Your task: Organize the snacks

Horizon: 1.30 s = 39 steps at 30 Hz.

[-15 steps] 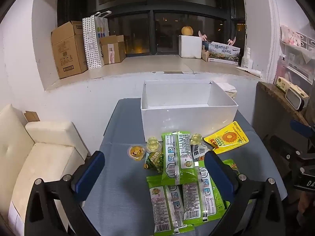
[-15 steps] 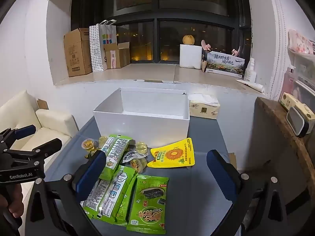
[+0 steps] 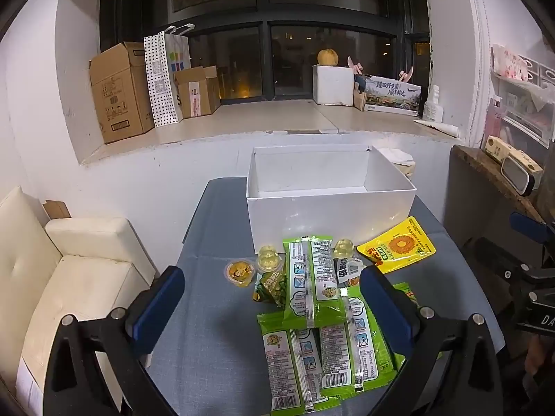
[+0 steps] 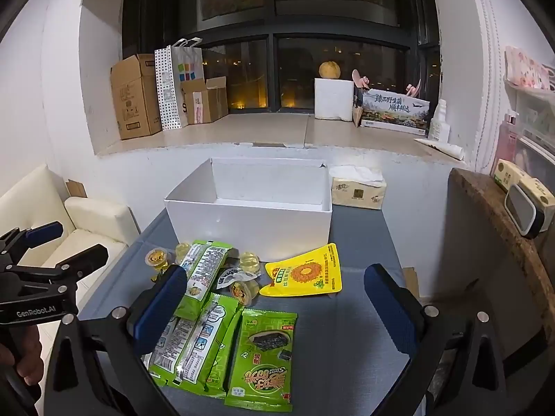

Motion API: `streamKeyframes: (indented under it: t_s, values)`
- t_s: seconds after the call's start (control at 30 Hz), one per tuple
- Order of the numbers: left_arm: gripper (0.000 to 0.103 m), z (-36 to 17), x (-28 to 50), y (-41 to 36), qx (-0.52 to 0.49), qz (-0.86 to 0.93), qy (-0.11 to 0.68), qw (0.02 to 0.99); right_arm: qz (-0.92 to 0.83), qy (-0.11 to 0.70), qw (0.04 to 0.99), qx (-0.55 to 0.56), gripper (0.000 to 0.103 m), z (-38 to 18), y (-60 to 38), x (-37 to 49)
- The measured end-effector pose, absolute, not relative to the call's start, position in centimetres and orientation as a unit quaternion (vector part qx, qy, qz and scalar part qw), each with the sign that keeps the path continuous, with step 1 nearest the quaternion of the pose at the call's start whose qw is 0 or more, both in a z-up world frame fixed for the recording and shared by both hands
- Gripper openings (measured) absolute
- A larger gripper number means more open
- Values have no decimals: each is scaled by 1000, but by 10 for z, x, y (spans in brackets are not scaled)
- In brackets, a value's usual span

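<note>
Snack packets overlap, partly hidden behind left gripper jaws.

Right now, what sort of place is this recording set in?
Most likely a home living room: a cream sofa beside the small cloth-covered table, and a deep window ledge piled with cardboard boxes and a shopping bag.

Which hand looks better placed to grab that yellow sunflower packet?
Probably the right. The right gripper is open, with the yellow sunflower packet just ahead between its fingers; in the left view it lies off to the side.
</note>
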<state>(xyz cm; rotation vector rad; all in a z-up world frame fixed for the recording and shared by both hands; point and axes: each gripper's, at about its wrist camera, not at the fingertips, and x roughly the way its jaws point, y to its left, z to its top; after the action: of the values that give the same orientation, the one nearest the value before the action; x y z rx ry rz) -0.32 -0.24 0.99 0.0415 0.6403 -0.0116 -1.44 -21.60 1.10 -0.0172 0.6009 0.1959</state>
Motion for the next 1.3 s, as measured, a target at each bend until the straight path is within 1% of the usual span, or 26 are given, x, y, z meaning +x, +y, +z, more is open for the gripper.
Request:
streamKeyframes:
  t_s: [1.3]
  values:
    - [103,11,-2,-3,20,-13,316,948,99,299,949,-11,103,12,-214,-16]
